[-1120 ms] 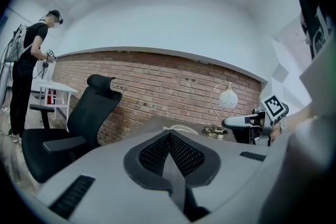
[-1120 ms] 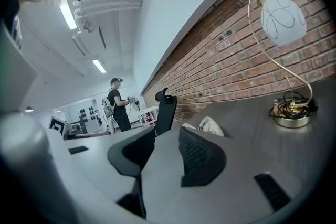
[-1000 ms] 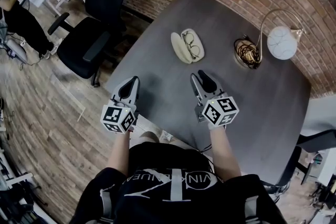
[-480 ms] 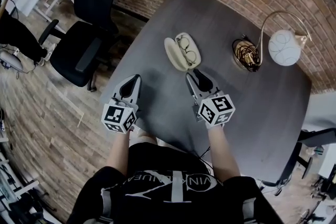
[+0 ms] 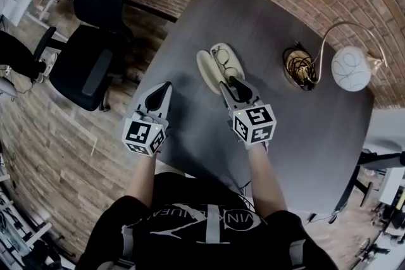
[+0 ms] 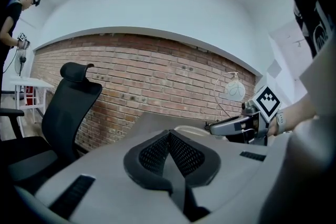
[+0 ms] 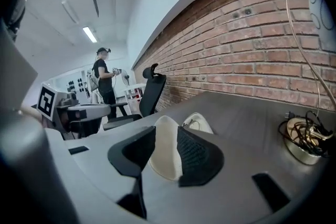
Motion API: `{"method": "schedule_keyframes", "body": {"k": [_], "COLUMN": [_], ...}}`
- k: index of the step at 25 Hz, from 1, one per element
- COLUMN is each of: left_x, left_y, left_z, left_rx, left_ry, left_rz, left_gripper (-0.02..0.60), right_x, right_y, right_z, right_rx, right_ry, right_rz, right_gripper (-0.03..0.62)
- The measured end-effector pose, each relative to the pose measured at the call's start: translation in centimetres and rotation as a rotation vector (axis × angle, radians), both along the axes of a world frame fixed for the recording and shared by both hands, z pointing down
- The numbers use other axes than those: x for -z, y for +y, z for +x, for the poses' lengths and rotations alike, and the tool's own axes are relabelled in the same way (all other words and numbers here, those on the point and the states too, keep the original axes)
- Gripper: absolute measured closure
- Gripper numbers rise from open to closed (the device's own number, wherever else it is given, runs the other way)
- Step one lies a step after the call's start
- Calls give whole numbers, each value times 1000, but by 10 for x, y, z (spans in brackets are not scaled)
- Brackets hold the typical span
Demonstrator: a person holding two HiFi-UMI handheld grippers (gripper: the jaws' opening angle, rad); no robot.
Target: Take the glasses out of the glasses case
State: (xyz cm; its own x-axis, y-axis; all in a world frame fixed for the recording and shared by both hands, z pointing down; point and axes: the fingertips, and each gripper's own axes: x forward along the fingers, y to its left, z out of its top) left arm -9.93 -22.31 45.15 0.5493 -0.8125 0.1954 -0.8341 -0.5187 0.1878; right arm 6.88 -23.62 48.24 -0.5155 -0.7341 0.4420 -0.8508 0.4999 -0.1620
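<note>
Right gripper (image 5: 231, 83) spread, tips at near end of case (image 5: 204, 66). Left gripper (image 5: 165, 87) pressed together, left of case. I'd pinch the glasses (image 5: 221, 57) frame, not the lid.

On the tabletop (image 5: 304, 136) we see the case (image 5: 205, 67) with glasses (image 5: 222, 57) inside; the bowl (image 5: 285, 65) and lamp (image 5: 351, 68) lie to its right.
</note>
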Motion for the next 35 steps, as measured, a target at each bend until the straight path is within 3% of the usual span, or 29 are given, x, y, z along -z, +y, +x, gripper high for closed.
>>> {"method": "schedule_keyframes", "body": {"k": [11,18,26,35], "left_x": [-29,-38,-44,-48], "left_y": [-29,-33,-36,-32], "left_z": [6,5,0,-2], "left_rx": [-48,-60,-52,-43], "left_ry": [15,41,59,61], "left_rz": [-56,-79,-93,-98], "left_gripper": [566,566,566,566], "right_x": [-48,-66,-76,-83], "right_y": [-36,-48,-57,-56], "right_z": [-10,-14,-3,-5], "right_rx": [-46,-29,-63,-7], "right_ry": [225,423,411,350], "right_rz": [-145,-167,-243,-347], "right_gripper": [477,477,493,546]}}
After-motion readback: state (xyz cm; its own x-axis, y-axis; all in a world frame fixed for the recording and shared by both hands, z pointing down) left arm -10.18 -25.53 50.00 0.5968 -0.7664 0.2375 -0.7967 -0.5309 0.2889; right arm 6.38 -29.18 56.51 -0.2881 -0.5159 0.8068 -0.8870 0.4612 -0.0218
